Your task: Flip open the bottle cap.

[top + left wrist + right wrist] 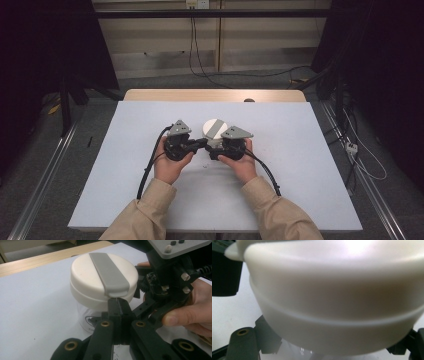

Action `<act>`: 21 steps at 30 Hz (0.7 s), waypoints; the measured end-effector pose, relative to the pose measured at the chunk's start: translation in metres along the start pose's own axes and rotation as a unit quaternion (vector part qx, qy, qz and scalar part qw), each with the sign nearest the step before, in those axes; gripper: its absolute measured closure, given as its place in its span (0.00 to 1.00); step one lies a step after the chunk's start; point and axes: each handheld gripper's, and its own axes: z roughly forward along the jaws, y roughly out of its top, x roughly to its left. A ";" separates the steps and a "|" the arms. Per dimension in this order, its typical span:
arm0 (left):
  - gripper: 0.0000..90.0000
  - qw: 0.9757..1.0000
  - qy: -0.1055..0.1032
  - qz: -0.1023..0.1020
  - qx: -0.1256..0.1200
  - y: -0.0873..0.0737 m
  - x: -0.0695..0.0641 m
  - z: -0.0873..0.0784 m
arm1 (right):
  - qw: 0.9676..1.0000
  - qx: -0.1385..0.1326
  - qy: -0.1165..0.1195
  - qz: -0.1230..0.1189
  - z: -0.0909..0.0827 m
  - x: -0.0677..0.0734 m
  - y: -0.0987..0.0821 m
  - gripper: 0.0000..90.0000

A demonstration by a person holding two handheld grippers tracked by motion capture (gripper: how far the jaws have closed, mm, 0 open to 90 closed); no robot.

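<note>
A clear jar (86, 317) with a white lid (215, 127) stands mid-table on the white mat (300, 165). A grey strap (108, 271) runs across the lid and bends over its near edge. My left gripper (117, 301) is shut, its tips touching the strap's lower end at the lid's rim; I cannot tell whether they pinch it. My right gripper (334, 346) comes in from the other side. Its jaws sit on either side of the clear body just under the lid (337, 297), closed on the jar. A hand holds each gripper (206, 143), (216, 146).
The mat covers a wooden table (215, 95) whose far edge shows behind it. Cables (145, 175) trail from both grippers toward the near edge. Floor rails (45, 175) and loose wires (365, 160) flank the table.
</note>
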 end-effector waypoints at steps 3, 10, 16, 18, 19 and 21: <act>1.00 1.000 0.003 -0.004 -0.005 0.001 0.000 -0.001 | 1.000 0.000 0.000 0.000 0.000 0.000 0.000 0.21; 1.00 1.000 0.005 -0.009 -0.012 0.008 -0.001 -0.003 | 1.000 0.001 -0.001 0.000 0.000 0.000 0.000 0.21; 1.00 1.000 0.006 -0.010 -0.017 0.016 -0.001 -0.002 | 1.000 0.001 -0.001 0.000 0.000 0.000 0.000 0.21; 1.00 1.000 0.006 -0.008 -0.019 0.020 -0.001 -0.002 | 1.000 0.001 -0.001 0.000 0.000 0.000 0.000 0.21; 1.00 1.000 0.007 -0.007 -0.019 0.022 -0.002 -0.002 | 1.000 0.001 -0.001 0.000 0.000 0.000 0.000 0.21; 1.00 1.000 0.008 -0.007 -0.021 0.025 -0.002 -0.002 | 1.000 0.001 -0.001 0.000 0.000 0.000 0.000 0.21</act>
